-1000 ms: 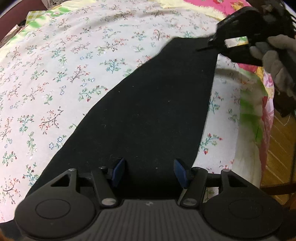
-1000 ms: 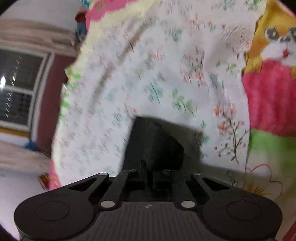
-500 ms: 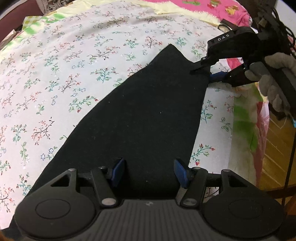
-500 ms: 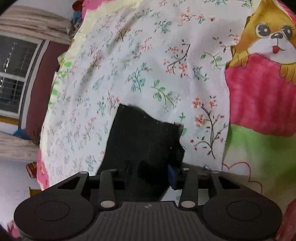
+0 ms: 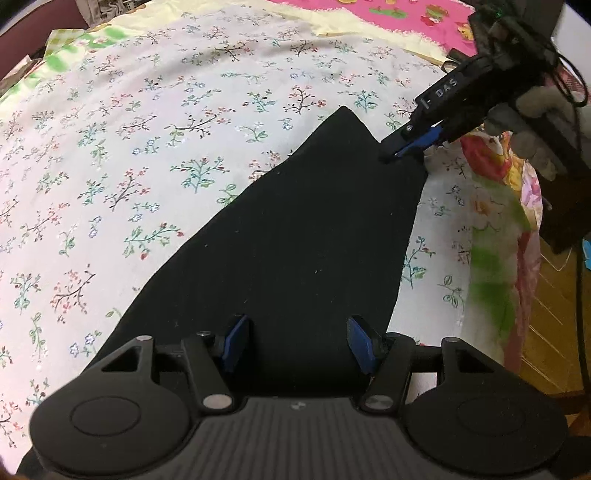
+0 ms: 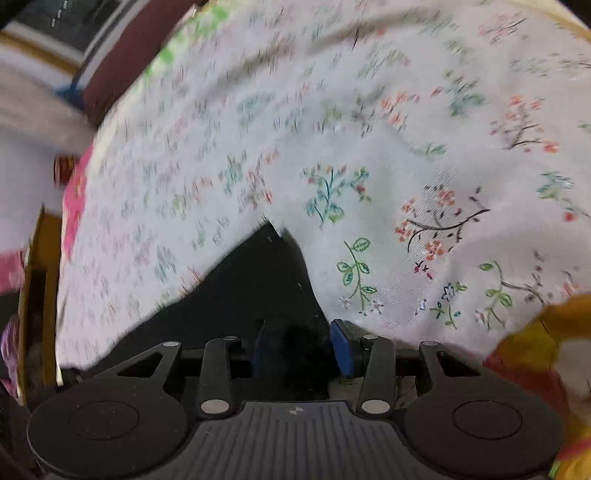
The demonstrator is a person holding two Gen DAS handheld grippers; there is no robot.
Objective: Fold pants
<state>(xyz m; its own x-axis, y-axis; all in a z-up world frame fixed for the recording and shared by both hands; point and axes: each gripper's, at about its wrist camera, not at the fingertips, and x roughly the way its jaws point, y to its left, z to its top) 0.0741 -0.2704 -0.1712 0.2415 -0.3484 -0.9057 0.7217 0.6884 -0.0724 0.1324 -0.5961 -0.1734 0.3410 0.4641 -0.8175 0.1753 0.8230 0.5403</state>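
Observation:
Black pants (image 5: 295, 221) lie flat on the flowered bedsheet (image 5: 147, 166), stretching from near me to the upper right. My left gripper (image 5: 298, 343) hovers open over their near end, its blue pads (image 5: 236, 343) apart with nothing pinched. In the left wrist view my right gripper (image 5: 391, 155), held by a gloved hand (image 5: 535, 122), rests its tips on the far right corner of the pants. The right wrist view is blurred. There the right gripper (image 6: 299, 347) has its pads (image 6: 341, 350) partly apart, and the pants (image 6: 266, 277) lie loose between and beneath them.
The bed ends at the right, where a wooden floor (image 5: 554, 314) and dark furniture (image 5: 565, 206) show. A pink cartoon-print cover (image 5: 388, 11) lies at the far end. An orange cartoon print (image 6: 554, 332) borders the sheet (image 6: 406, 147) at right; a maroon wall (image 6: 122, 55) stands beyond.
The right gripper went from shut on the pants' corner to partly open, rolled, and came nearer and lower. The far corner of the pants now lies on the sheet.

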